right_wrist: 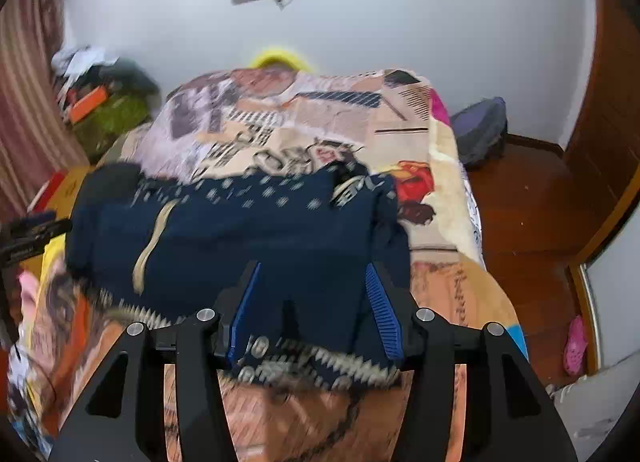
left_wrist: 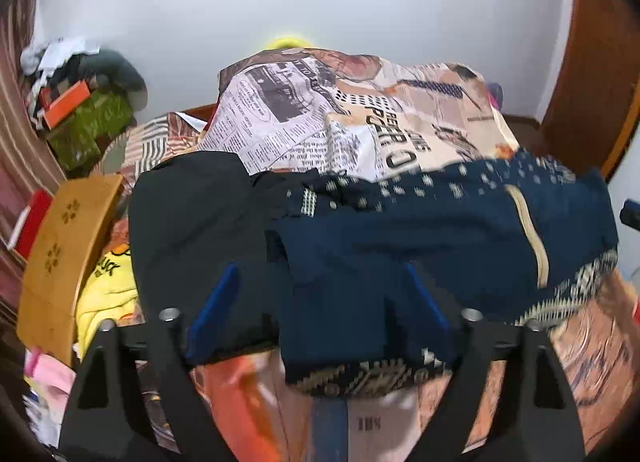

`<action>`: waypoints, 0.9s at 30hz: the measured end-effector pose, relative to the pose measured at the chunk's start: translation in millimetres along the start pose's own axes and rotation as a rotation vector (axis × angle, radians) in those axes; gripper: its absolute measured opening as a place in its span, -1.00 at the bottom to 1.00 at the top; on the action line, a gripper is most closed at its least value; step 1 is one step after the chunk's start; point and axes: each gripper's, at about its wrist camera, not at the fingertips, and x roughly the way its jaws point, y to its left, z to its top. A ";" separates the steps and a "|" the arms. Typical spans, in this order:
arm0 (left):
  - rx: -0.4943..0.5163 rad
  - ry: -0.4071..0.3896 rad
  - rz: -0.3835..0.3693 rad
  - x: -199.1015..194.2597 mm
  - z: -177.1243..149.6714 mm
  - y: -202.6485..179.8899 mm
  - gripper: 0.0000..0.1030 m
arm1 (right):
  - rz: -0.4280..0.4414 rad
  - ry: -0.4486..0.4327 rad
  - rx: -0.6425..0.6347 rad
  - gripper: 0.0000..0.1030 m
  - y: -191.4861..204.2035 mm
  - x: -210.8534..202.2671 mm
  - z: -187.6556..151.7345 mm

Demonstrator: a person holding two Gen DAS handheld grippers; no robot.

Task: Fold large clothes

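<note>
Both claws hang over the near edge of the navy patterned garment (left_wrist: 420,234), jaws apart, nothing pinched. We read the left gripper (left_wrist: 316,302) as wide open, its blue pads standing clear of the cloth on either side. The right gripper (right_wrist: 316,302) is about half open; the folded hem lies between its pads, but we see no pad pressing on it.

The garment lies on the printed bedspread (left_wrist: 320,109), already doubled into a band. Its long axis runs left to right across the bed, square to the line both claws point along. The zigzag-trimmed hem (right_wrist: 320,370) is the nearest edge, just under the fingertips; the dotted edge is the far one.

From the left wrist view the band stretches away to the right; from the right wrist view it stretches away to the left. So we judge that each claw sits over its own end, neither nearer overall.

A black garment (left_wrist: 192,221) lies against the left end, touching or overlapping it, we cannot tell which. A wooden chair back (left_wrist: 68,246) stands further left, off the bed.

Motion blur softens both views.
</note>
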 end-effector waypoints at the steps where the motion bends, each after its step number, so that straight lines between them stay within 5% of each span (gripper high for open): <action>1: 0.017 0.001 0.006 -1.3 -6.0 -3.0 0.69 | 0.012 0.016 -0.017 -0.04 5.7 -0.4 -4.8; 11: 0.127 0.143 0.035 28.7 -51.6 -25.7 0.69 | -0.027 0.122 -0.096 -0.03 33.8 32.2 -33.1; 19: 0.081 0.171 0.108 56.1 -58.0 -15.5 0.69 | -0.108 0.205 -0.161 0.01 40.9 66.1 -36.6; 27: 0.067 0.123 0.133 58.8 -34.4 -3.7 0.69 | -0.189 0.155 -0.269 0.12 57.8 69.7 -28.4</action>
